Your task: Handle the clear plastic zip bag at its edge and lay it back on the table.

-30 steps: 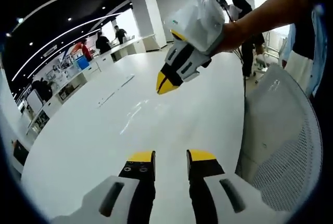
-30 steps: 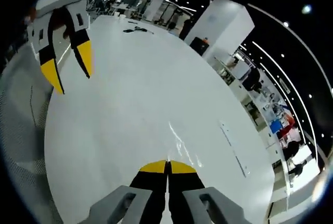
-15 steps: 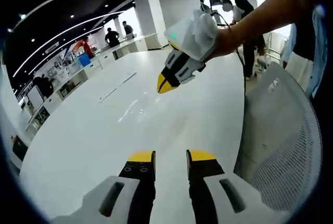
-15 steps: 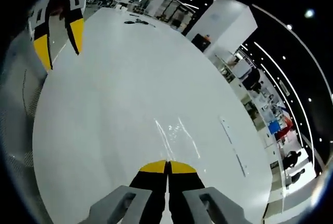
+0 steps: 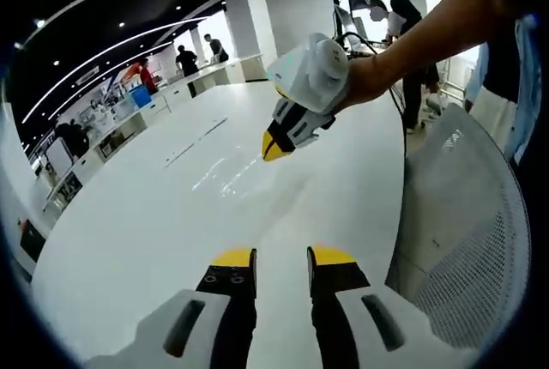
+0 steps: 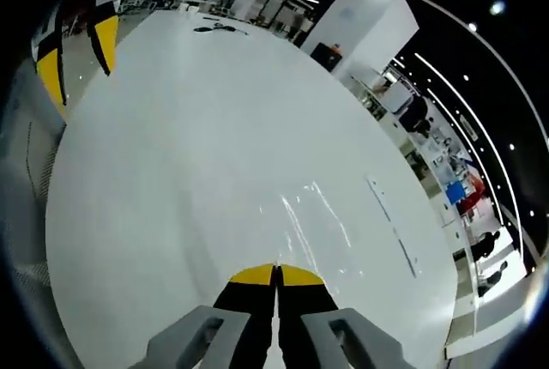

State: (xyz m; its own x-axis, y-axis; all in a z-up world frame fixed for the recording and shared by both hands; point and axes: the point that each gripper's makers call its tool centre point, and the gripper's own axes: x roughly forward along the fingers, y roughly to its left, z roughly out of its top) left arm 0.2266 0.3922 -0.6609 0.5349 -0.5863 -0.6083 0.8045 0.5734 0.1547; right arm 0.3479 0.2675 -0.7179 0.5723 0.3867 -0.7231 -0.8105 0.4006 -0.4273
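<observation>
On the glossy white table (image 6: 214, 154), the clear plastic zip bag (image 6: 313, 223) lies flat, nearly invisible, showing as thin streaks of glare just ahead of the right gripper (image 6: 276, 275). In the left gripper view the bag (image 5: 225, 176) shimmers on the tabletop (image 5: 146, 223) just below the right gripper (image 5: 273, 148), held in a person's hand (image 5: 364, 77). That gripper's yellow-tipped jaws are pressed together; whether they pinch the bag's edge cannot be told. The left gripper (image 5: 281, 257) hangs with its black, yellow-capped jaws apart, holding nothing; it also appears at the right gripper view's upper left (image 6: 77, 51). A white mesh chair back (image 5: 463, 232) curves beside the table.
</observation>
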